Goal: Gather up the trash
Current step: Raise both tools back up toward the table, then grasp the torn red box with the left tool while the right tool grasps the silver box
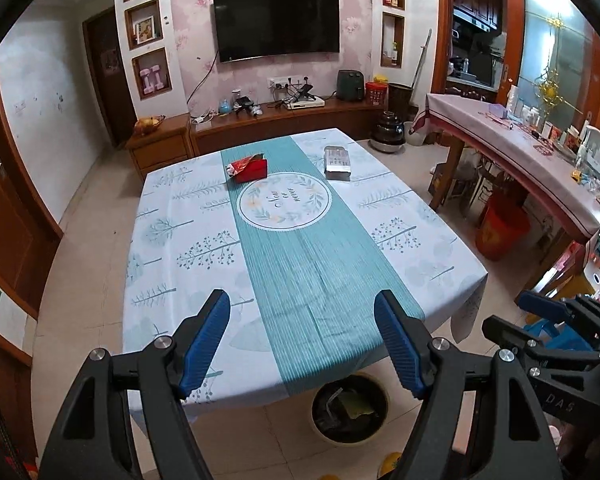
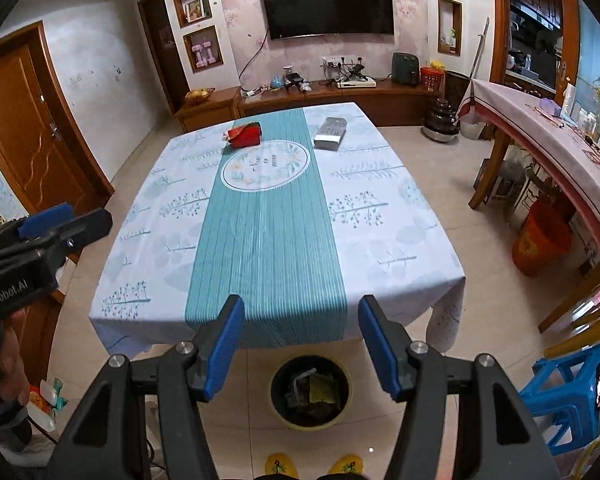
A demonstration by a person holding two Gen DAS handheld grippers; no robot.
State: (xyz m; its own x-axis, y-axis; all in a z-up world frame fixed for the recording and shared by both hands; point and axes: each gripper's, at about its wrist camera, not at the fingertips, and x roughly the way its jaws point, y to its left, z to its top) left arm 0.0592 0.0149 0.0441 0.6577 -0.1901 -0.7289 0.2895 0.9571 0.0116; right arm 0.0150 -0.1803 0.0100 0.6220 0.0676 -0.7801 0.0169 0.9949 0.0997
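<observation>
Home living room: wall-mounted TV [image 1: 276,26], wooden media cabinet [image 1: 276,126], cloth-covered table [image 1: 204,240].

Even, soft indoor light; both views sharp, strongly bowed at the edges with dark corner vignetting.

1 red box [image 1: 249,169], 1 grey packet [image 1: 337,160], 1 bin [image 2: 310,392].

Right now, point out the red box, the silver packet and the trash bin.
red box [image 1: 252,171], left wrist view, its front face
silver packet [image 1: 337,159], left wrist view, middle of its top
trash bin [image 2: 311,394], right wrist view, litter inside its rim
</observation>
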